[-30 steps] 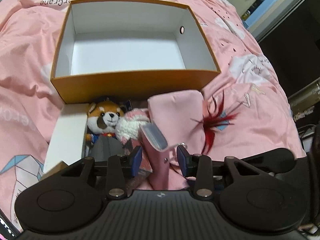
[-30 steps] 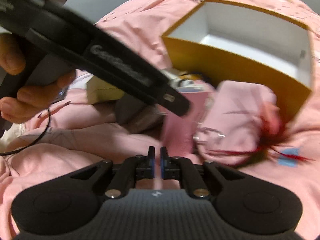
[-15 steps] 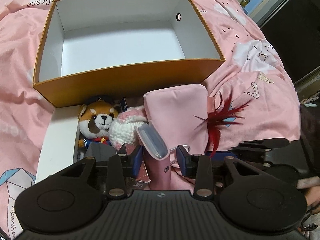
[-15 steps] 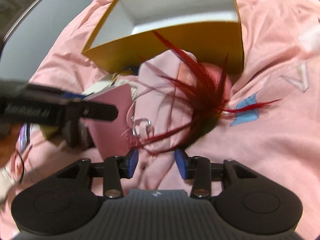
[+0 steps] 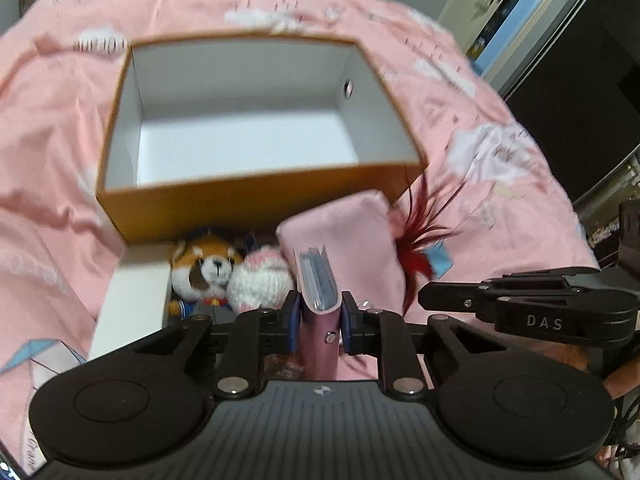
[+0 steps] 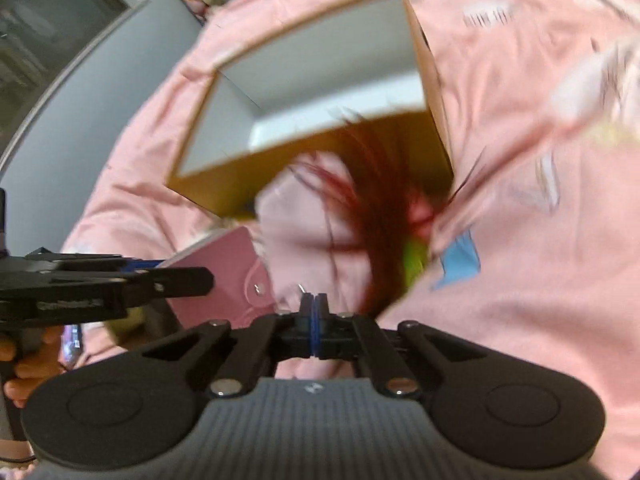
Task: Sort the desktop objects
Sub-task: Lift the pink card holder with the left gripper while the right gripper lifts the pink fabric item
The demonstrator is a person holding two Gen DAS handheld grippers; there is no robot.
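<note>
While our left gripper (image 5: pixel 319 322) has just narrowed its fingers (image 5: pixel 291 320), they now clamp the pink card holder (image 5: pixel 318 300) upright, just in front of the orange box (image 5: pixel 256 208) on the pink bedspread (image 5: pixel 52 152). A plush fox (image 5: pixel 206 270) and knitted ball (image 5: pixel 260 282) sit left of it, partly hidden by our gripper. Our right gripper (image 6: pixel 314 320) has just snapped its fingers fully together; whether they pinch anything we cannot tell. Beyond, a red feather piece (image 6: pixel 376 216) blurs over a pink pouch (image 6: pixel 304 236).
</note>
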